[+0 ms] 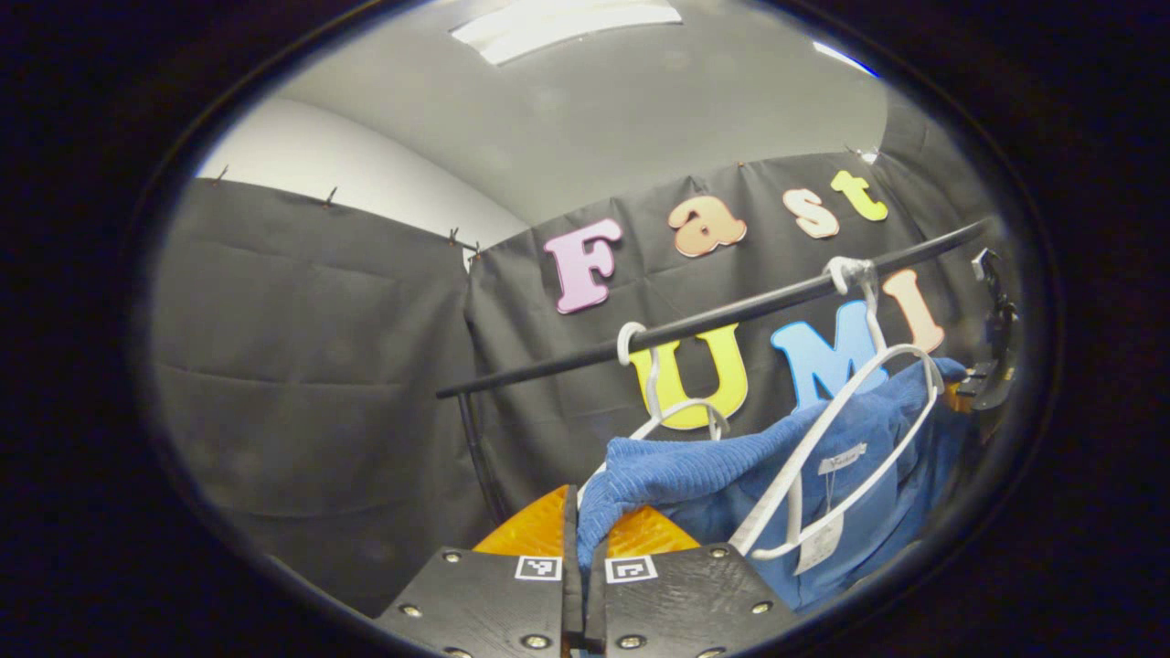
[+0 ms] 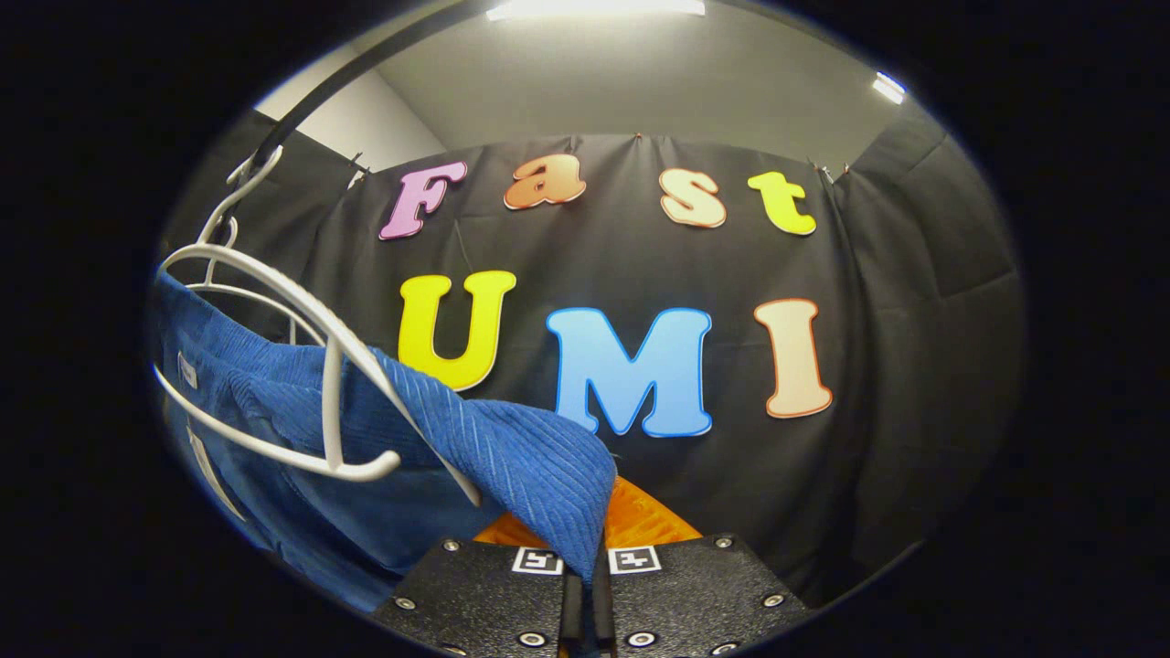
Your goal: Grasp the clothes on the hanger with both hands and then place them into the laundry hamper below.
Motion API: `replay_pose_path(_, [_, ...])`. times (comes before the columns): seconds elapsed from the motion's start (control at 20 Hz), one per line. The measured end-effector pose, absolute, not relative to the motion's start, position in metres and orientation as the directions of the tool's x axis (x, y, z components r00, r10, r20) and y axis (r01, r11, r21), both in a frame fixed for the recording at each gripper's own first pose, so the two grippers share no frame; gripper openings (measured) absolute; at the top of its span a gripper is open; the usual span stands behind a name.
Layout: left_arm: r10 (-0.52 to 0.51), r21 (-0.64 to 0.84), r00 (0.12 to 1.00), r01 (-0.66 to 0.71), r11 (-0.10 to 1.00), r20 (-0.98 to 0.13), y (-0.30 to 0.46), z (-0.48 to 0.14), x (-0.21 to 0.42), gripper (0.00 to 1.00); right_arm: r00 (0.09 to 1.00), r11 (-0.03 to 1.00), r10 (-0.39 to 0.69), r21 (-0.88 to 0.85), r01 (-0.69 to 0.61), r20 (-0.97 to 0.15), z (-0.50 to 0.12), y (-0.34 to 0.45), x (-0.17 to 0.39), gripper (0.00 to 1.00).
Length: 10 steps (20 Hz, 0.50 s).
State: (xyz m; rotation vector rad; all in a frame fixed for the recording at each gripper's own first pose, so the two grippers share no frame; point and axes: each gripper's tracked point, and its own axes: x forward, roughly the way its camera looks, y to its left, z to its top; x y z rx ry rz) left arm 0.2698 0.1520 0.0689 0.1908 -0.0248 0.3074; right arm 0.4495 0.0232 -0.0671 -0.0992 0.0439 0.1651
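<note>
Left gripper view: the left gripper (image 1: pixel 583 548) is pinched tight on a fold of the blue ribbed garment (image 1: pixel 731 466), which drapes over a white plastic hanger (image 1: pixel 855 429) on the black rail (image 1: pixel 731 315). Right gripper view: the right gripper (image 2: pixel 585 571) clamps the garment's near corner (image 2: pixel 539 466), hanger (image 2: pixel 302 366) at left.

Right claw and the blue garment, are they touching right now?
Touching. In the right gripper view, the right claw is closed on a fold of the blue garment, and the cloth runs down between its two fingers.
</note>
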Motion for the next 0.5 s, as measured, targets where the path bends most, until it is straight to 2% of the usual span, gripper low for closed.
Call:
replay_pose_path(0.2, [0.299,0.154,0.954,-0.292,0.944,-0.023,0.153,0.02,0.261,0.01,0.98,0.978,0.16,-0.112,-0.173,-0.117,-0.103,0.024,0.441,0.05])
replay_pose_path(0.5, [0.308,0.099,0.948,-0.3,0.949,-0.076,0.156,-0.021,0.24,0.02,0.96,0.969,0.179,-0.128,-0.209,-0.215,-0.153,0.027,0.409,0.05])
